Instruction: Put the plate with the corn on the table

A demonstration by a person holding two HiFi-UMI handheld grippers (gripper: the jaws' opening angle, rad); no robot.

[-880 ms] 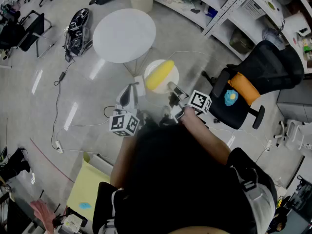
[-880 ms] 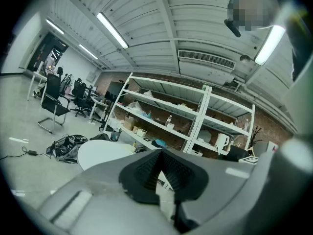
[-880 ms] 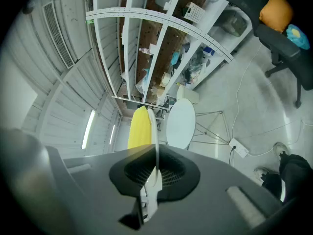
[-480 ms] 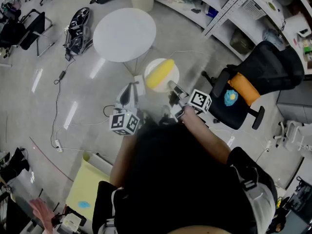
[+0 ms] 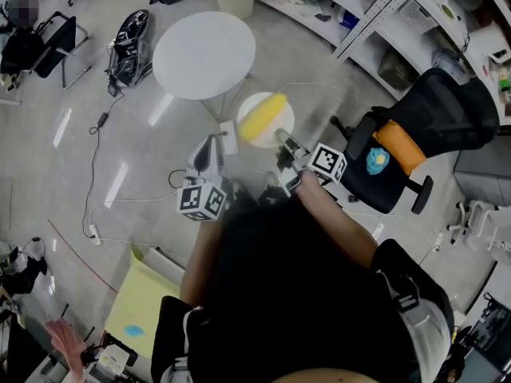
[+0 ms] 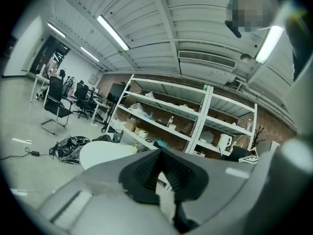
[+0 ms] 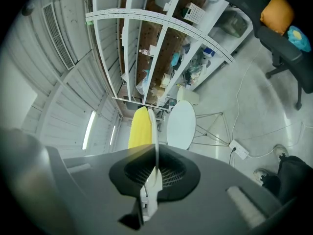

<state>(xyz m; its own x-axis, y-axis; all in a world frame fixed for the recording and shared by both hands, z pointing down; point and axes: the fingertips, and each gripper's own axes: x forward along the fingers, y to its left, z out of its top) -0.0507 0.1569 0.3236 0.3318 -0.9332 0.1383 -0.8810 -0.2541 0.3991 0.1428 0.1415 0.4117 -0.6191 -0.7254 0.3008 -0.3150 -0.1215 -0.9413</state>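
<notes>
White round plate (image 5: 285, 115) with the yellow corn cob (image 5: 262, 119) on it hangs in the air above the grey floor (image 5: 144, 158), not on the table. In the head view it appears just beside the lower right edge of the white round table (image 5: 204, 54), clear of the tabletop.

The right tool (image 5: 281, 140) holds this plate: its 2 jaws are pressed together on the near rim. In the right gripper view the plate is seen edge-on as a thin pale line that runs up out of the black pads (image 7: 172, 173). There the corn cob lies against the left side of this line, and the table stands just to the right of it.

The left tool (image 5: 214, 144) is lower and to the left of the plate, apart from it. In the left gripper view its 2 jaws stand together and I see nothing between them; part of the table shows beyond them.

To the right stands a black office chair (image 5: 447, 110) with an orange cushion (image 5: 399, 144). White metal shelves (image 5: 375, 6) stand behind it.
</notes>
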